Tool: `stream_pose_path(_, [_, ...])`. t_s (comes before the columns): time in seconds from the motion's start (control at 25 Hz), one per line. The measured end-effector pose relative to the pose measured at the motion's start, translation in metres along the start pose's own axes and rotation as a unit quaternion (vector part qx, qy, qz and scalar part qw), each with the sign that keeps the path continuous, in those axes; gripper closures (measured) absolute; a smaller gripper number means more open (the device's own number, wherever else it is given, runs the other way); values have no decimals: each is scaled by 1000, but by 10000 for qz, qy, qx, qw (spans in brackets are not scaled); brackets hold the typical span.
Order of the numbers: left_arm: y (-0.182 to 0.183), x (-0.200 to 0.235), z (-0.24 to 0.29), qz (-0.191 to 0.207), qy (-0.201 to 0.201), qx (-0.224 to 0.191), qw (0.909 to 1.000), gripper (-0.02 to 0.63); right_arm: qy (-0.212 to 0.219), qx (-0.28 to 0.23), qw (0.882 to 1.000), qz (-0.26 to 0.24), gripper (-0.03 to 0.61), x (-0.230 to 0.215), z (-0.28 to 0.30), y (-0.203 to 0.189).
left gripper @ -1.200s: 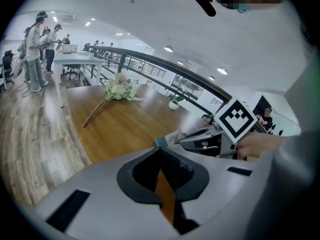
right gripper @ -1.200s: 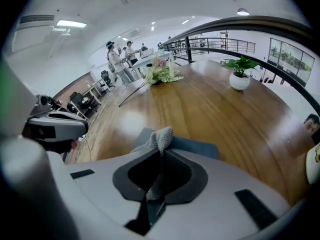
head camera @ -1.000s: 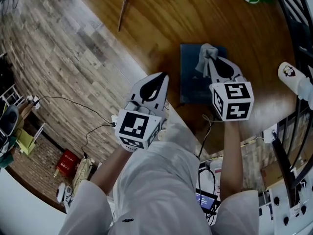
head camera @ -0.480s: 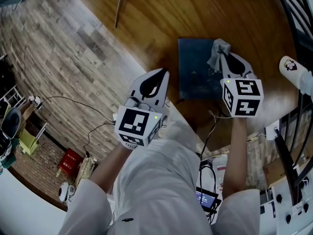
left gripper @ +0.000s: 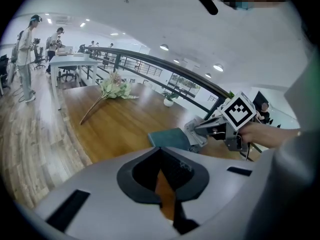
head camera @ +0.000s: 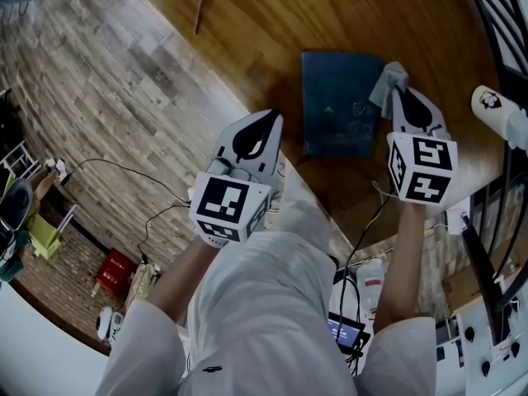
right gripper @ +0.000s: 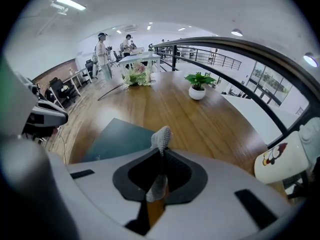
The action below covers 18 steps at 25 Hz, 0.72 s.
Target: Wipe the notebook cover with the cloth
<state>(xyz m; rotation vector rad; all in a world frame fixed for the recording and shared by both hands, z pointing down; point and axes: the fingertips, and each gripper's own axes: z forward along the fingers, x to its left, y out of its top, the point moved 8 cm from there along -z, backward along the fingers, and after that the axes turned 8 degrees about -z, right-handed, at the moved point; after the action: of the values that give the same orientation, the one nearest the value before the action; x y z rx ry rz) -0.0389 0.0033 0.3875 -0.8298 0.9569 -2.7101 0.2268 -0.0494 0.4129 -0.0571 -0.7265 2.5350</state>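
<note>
A dark blue notebook point(head camera: 338, 101) lies flat on the wooden table point(head camera: 272, 23), near its front edge. My right gripper point(head camera: 397, 89) is shut on a grey cloth point(head camera: 388, 79), which sits at the notebook's right edge. In the right gripper view the cloth point(right gripper: 161, 136) sticks up out of the closed jaws, with the notebook point(right gripper: 117, 139) just left of it. My left gripper point(head camera: 269, 120) is shut on nothing and hangs over the table's front edge, left of the notebook. The left gripper view shows the notebook point(left gripper: 170, 138) and the right gripper point(left gripper: 220, 129) ahead.
A small potted plant point(right gripper: 197, 86) and a bunch of flowers point(right gripper: 135, 76) lie further along the table. A white mug with a cartoon face point(head camera: 493, 126) stands at the right by a dark railing point(head camera: 495, 23). Cables point(head camera: 124, 172) trail on the floor below.
My right gripper has carried the cloth rightward across the notebook cover, from its middle to its right edge. The left gripper has hardly moved.
</note>
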Motion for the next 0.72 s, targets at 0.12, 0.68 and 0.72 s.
stream_pose_path(0.12, [-3,0,-6,20,15,-19,10000,594,-96,1,10000,2,551,1,-13,-6])
stream_pose_path(0.68, [-17,-3,-24,-43,69,-57,10000,594,86,198,9996,174,552,46,-2,-36])
stream_pose_path(0.72, [-19,-3,-25,-79,83,-2,9999,594,74,199,9996,174,552,48,-1,-35])
